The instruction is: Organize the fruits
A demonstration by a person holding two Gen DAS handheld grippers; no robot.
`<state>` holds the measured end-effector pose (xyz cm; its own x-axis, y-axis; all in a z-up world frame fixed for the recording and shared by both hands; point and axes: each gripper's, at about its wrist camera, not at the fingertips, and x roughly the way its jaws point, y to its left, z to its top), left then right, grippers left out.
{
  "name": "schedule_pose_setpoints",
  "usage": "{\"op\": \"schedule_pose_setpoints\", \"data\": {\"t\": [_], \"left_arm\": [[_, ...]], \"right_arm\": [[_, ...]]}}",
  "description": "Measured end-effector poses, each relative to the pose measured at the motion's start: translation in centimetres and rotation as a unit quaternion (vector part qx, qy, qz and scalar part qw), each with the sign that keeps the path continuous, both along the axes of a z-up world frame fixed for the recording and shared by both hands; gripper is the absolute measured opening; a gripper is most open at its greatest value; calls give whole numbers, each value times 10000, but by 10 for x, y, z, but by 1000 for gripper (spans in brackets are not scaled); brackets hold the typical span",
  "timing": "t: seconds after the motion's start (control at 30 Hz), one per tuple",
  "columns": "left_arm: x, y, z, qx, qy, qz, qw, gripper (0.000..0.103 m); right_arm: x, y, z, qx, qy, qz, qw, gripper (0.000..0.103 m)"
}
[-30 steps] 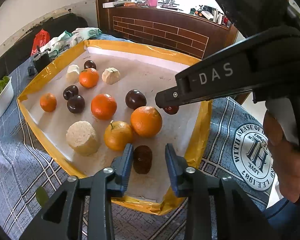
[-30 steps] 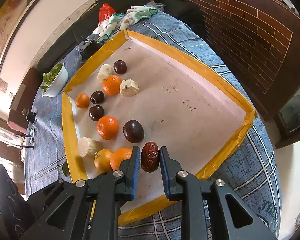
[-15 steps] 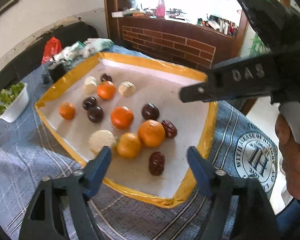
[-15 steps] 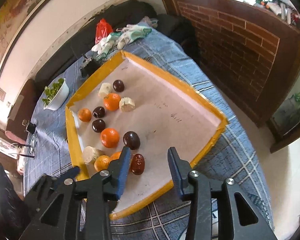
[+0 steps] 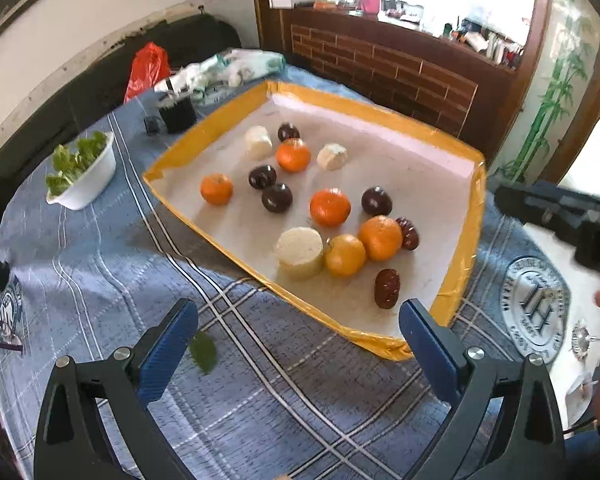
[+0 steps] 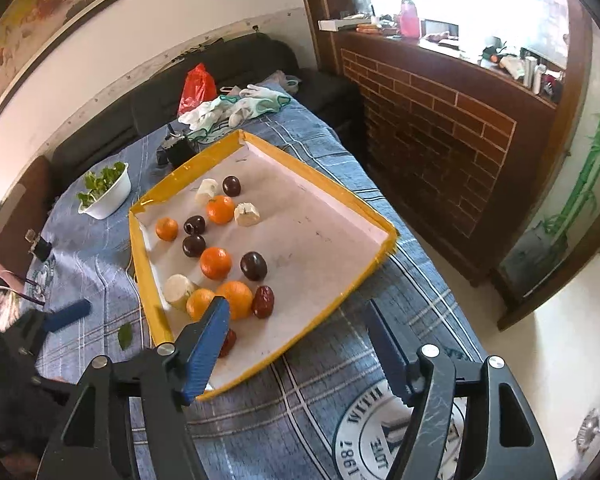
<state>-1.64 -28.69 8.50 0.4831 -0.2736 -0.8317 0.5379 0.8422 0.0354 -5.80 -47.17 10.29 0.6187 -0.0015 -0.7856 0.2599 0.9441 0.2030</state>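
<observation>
Left wrist view shows, nearest to the lens, the left gripper (image 5: 298, 338) with its blue pads spread wide and nothing between them; its jaws have just been opening. Below it lies the blue checked tablecloth (image 5: 100, 264) with one small green leaf (image 5: 203, 351). In the right wrist view the right gripper (image 6: 298, 346) also stands released and empty above the near edge of the tray; its jaws have just been opening too.

Next comes the yellow-rimmed tray (image 5: 458, 264) lined with white paper, and all the fruits are inside it. At its near end one red date (image 5: 387, 288) lies alone on the paper. Just behind it is a tight group: a pale cylinder piece (image 5: 300, 249), two oranges touching each other (image 5: 345, 255) (image 5: 380, 237), and a second red date (image 5: 408, 233) leaning on the right orange.

Further in, a third orange (image 5: 329, 207) sits beside a dark plum (image 5: 376, 200). Behind these, two more plums (image 5: 276, 197) (image 5: 262, 176) lie close together, with a small orange (image 5: 216, 188) on their left.

At the far end are another orange (image 5: 293, 155), two pale pieces (image 5: 258, 142) (image 5: 332, 156) and one plum (image 5: 288, 132).

Left of the tray, a white bowl with green leaves (image 5: 85, 184) stands on the cloth. Beyond the tray lie white gloves (image 6: 236, 106) and a red bag (image 6: 197, 87).
</observation>
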Motion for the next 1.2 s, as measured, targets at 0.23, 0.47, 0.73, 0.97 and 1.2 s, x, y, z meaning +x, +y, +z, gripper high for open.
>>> {"op": "schedule_pose_setpoints", "data": {"t": [0.23,0.47,0.73,0.97,1.2], "left_arm": [[-12,18,34,-40,-483,-40,9988,100],[-26,25,54,389,-928,-163,9948,100],[-30,45,59,574,-1228,270,9904,100],[-33,50,55,673,-1204,337,9899,100],[-36,49,53,711,-1160,310,9902,101]], "right_arm": [[-19,23,6,-194,-30,-4,9998,77],[-27,43,13,-331,-50,43,9994,77],[-29,61,22,-466,-106,135,9988,77],[-31,70,25,-519,-127,183,9984,77],[-33,70,24,-510,-122,171,9985,77]]}}
